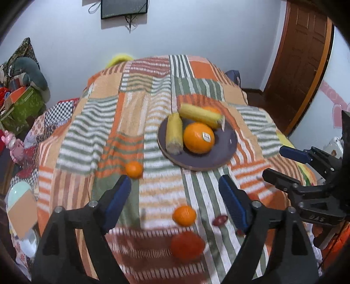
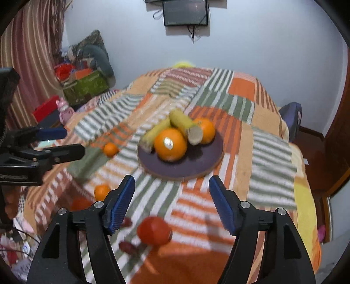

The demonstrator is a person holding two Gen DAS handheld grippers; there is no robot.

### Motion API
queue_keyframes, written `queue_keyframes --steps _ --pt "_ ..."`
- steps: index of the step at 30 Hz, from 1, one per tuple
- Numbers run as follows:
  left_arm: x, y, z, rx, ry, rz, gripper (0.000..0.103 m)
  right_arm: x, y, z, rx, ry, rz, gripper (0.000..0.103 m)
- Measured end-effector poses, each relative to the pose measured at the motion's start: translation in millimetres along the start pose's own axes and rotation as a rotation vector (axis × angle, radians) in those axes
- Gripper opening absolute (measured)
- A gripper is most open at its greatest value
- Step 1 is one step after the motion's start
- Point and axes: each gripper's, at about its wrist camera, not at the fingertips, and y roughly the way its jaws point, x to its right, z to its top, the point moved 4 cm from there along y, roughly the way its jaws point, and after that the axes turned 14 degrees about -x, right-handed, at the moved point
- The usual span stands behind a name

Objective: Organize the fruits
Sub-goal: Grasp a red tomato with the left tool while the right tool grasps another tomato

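A dark round plate (image 1: pixel 221 150) (image 2: pixel 203 161) on the striped cloth holds a large orange (image 1: pixel 198 138) (image 2: pixel 170 144), a second orange (image 2: pixel 206 130) and two corn cobs (image 1: pixel 174 133) (image 1: pixel 201 115). Loose on the cloth lie two small oranges (image 1: pixel 133 169) (image 1: pixel 184 215), a red tomato (image 1: pixel 187 245) (image 2: pixel 154 231) and dark red dates (image 1: pixel 220 220) (image 2: pixel 128 247). My left gripper (image 1: pixel 175 196) is open and empty above the loose fruit. My right gripper (image 2: pixel 171 196) is open and empty above the tomato; it also shows in the left wrist view (image 1: pixel 275 161).
The cloth-covered table (image 1: pixel 109 122) drops off on all sides. Boxes and clutter (image 1: pixel 19 104) stand at the left by the wall. A wooden door (image 1: pixel 301 54) is at the right. A screen (image 2: pixel 186 12) hangs on the far wall.
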Motion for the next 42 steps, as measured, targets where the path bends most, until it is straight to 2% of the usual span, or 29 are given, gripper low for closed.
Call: queue_keyframes --steps 6,9,13,20,27,29,31,37,42 --pt "3 12 -32 -0.072 -0.022 0.003 0.085 0 7 -31 -0.052 0.027 0.027 0.067" --pt "2 20 -46 -0.096 -0.04 0.01 0.089 0 11 -47 -0.081 0.02 0.018 0.067" --pt "-1 31 -59 -0.127 -0.06 0.013 0.089 -1 17 -61 -0.11 0.021 0.016 0.067" --pt "0 47 -73 -0.165 -0.067 0.003 0.089 -6 26 -62 -0.135 0.026 0.055 0.067" --pt "1 60 -79 -0.193 -0.069 -0.023 0.089 -14 39 -57 -0.16 0.012 0.097 0.061" --pt "1 62 -79 -0.193 -0.07 -0.03 0.087 -15 43 -56 -0.168 0.012 0.1 0.058" --pt "2 63 -79 -0.193 -0.067 -0.038 0.076 -16 48 -56 -0.183 0.014 0.108 0.052" --pt "6 67 -79 -0.204 -0.058 -0.097 0.051 -17 54 -56 -0.207 0.036 0.141 0.045" --pt "9 64 -78 -0.197 -0.038 -0.082 0.05 -19 52 -56 -0.198 0.029 0.129 0.044"
